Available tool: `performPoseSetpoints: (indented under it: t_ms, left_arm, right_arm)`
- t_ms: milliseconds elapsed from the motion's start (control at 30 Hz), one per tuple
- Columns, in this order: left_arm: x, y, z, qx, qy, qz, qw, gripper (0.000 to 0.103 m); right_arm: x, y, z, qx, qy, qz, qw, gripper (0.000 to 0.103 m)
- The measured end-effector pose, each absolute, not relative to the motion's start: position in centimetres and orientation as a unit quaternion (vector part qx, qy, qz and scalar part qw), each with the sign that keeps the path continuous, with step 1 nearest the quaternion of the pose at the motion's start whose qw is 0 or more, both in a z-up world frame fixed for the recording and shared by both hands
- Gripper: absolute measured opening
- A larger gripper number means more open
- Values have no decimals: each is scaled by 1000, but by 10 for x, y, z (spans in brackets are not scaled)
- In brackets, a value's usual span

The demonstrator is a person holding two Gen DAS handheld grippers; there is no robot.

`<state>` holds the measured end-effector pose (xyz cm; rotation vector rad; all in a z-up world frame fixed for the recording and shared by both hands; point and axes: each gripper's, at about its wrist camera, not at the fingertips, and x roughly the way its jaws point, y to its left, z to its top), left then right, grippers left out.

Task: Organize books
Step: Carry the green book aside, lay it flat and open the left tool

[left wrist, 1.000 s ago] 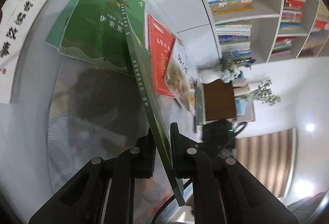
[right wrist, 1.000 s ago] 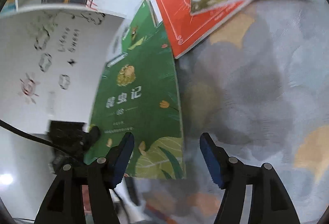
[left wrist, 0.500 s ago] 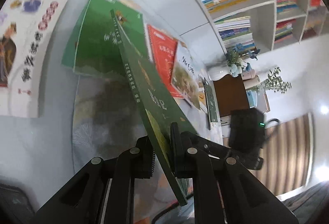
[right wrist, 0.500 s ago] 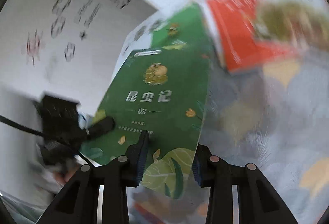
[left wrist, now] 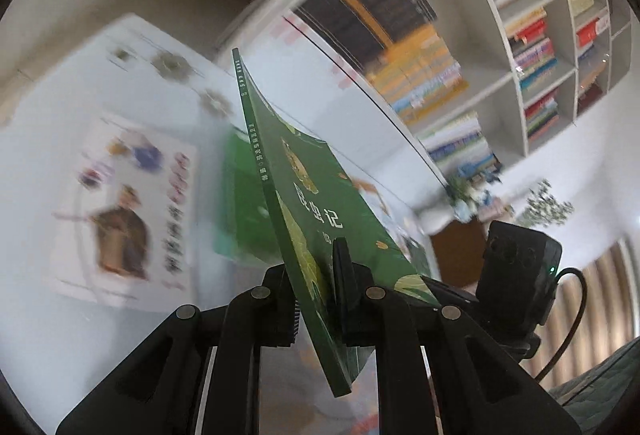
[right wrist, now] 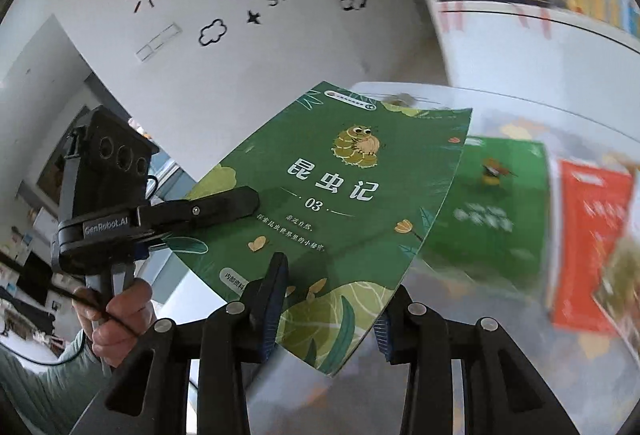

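A green book [left wrist: 312, 195] with a caterpillar on its cover [right wrist: 348, 203] hangs in the air, tilted, above the table. My left gripper [left wrist: 316, 275] is shut on it near the spine; in the right wrist view that same left gripper [right wrist: 240, 203] clamps the book's left edge. My right gripper [right wrist: 330, 309] is shut on the book's lower corner, one pad in front of the cover and one behind it. Only the right gripper's black body [left wrist: 516, 275] shows in the left wrist view; its fingers are hidden behind the book.
On the patterned table cover [right wrist: 460, 315] lie another green book [right wrist: 492, 211], a red book [right wrist: 588, 235] and a blurred one at the right edge. White shelves [left wrist: 520, 35] full of books rise behind. A person's hand [right wrist: 116, 315] holds the left gripper's handle.
The right gripper's jaws came together on the green book's lower corner. Both grippers rose with the book, which now hangs well above the table, and the views swung up toward the wall and shelves.
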<state>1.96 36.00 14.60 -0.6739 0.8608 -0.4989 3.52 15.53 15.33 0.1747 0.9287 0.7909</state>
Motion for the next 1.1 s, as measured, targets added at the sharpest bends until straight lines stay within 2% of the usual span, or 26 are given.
performPoseSetpoints:
  t_ms: [400, 1100]
  left_arm:
    - [45, 418, 102, -351, 415, -170, 822, 12]
    - [66, 450, 25, -338, 496, -146, 786, 15]
  right_arm:
    - [101, 226, 117, 73, 475, 383, 789, 38]
    - [104, 269, 52, 48, 526, 334, 781, 38]
